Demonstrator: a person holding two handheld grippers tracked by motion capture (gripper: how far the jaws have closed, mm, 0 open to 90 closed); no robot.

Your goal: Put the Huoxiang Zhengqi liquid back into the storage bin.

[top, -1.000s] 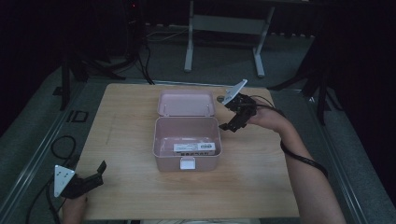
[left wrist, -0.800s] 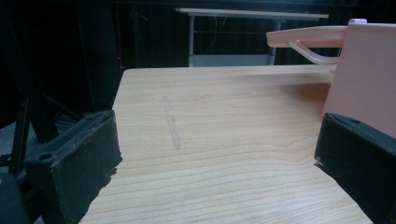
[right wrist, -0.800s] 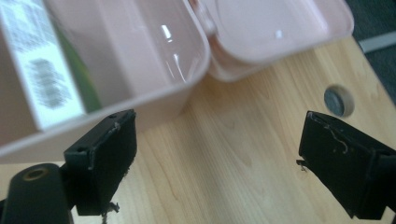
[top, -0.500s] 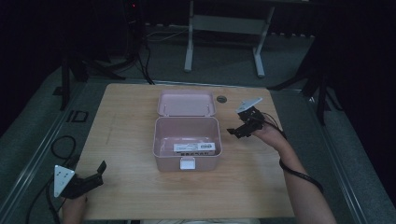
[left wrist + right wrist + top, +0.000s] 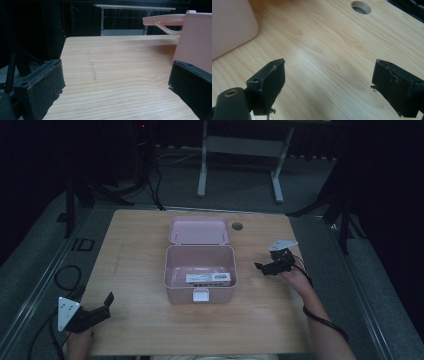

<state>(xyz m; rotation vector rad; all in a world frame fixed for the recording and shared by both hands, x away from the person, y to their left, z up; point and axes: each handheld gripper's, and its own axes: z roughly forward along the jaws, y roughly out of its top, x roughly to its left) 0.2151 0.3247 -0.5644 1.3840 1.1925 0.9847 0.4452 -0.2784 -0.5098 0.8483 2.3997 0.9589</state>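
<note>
A: Two grippers, both empty. Right gripper [image 5: 263, 266] is just off the right side of the pink box [image 5: 200, 270], low over the surface [image 5: 140, 245], jaws spread wide, nothing between them.

B: Confirmed in the right gripper view: bare wood between the jaws of the right gripper [image 5: 328, 85], pink box [image 5: 229, 25] wall at the top left, round cable hole [image 5: 361, 6] at the far edge.

A: Left gripper [image 5: 102, 306]?

B: Near left corner of the surface, well apart from the box. Jaws wide apart too, holding nothing. In the left gripper view only wood grain lies between the jaws of the left gripper [image 5: 116, 85], with the box [image 5: 195, 42] at the right edge.

A: Box state?

B: Sits at the middle of the surface, lid [image 5: 200, 230] flipped back toward the far side, lying open. Inside there's a flat item with a white label [image 5: 210, 278] near the front right of the floor. White latch [image 5: 201, 295] on the near wall.

A: Hands?

B: Person's right hand [image 5: 295, 277] holds the right gripper, forearm coming in from the near right. Cable [image 5: 65, 275] loops on the floor to the left.
</note>
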